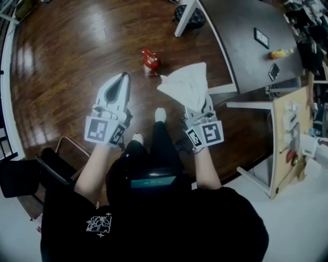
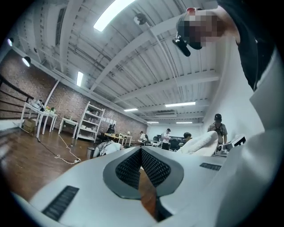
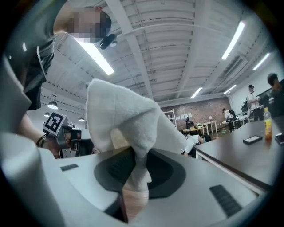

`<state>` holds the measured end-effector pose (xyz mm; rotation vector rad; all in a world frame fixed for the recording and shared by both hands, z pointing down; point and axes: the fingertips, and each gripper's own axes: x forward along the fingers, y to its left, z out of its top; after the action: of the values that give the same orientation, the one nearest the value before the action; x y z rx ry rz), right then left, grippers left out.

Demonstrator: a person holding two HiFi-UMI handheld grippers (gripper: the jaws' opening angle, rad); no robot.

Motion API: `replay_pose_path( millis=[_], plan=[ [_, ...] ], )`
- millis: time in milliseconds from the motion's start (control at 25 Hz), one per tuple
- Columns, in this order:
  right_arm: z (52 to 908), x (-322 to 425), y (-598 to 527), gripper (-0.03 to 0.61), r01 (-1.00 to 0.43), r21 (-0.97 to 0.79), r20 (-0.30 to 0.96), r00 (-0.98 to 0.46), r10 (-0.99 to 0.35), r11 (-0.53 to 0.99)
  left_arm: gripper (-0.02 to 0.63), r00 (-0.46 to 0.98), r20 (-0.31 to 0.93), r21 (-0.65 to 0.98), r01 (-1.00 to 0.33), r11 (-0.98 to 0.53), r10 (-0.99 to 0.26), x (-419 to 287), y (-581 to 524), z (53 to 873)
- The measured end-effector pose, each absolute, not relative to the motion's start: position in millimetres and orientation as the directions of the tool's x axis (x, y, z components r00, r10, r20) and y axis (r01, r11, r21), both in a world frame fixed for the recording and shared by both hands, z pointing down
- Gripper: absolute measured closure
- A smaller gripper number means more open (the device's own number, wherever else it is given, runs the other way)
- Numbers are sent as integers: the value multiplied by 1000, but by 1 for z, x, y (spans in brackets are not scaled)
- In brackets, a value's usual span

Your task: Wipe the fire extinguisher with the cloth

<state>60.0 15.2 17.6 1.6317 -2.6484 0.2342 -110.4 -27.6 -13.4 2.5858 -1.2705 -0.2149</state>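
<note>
A: Where's the target?
B: One fire extinguisher (image 1: pixel 150 62), small, red, rounded body. It stands on the floor (image 1: pixel 66 56) beyond both claws, near the cloth's far-left corner. Nothing holds it.
A: Cloth?
B: One cloth (image 1: pixel 187 84), white, fluffy terry, bunched into a loose peak. The right gripper (image 3: pixel 133 173) is clamped on its lower fold, and the rest stands up over the jaws.
A: Left side?
B: The left gripper (image 1: pixel 122 77) has its tips together with nothing between them. Its pads (image 2: pixel 155 167) are black with a fine mesh grip, set in a smooth light-grey shell.
A: Counts?
B: Two grippers, each with one marker cube. One table (image 1: pixel 241 46) at far right has a dark matte top and white legs, with one orange bottle (image 1: pixel 281 52) on it.
A: Surface, room?
B: The floor is dark glossy wood planks. The room is an open workshop with a brick wall (image 2: pixel 66 106), white shelving (image 2: pixel 91 124) and strip lights (image 2: pixel 111 13) on a white beamed ceiling. There are several people at the far end.
</note>
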Motion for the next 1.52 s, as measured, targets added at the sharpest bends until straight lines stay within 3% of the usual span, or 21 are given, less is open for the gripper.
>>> replay_pose_path(
  millis=[160, 520, 1520],
  plan=[
    [-32, 40, 49, 483, -902, -104, 82, -427, -900, 419, 611, 629, -43, 211, -754, -623, -776, -127, 6, -66],
    [-81, 12, 115, 483, -912, -88, 39, -405, -914, 401, 611, 659, -69, 285, -706, -648, -749, -138, 71, -102],
    [-83, 44, 130, 483, -859, -80, 64, -511, -857, 506, 611, 614, -38, 258, -756, -602, -788, -78, 96, -116]
  ],
)
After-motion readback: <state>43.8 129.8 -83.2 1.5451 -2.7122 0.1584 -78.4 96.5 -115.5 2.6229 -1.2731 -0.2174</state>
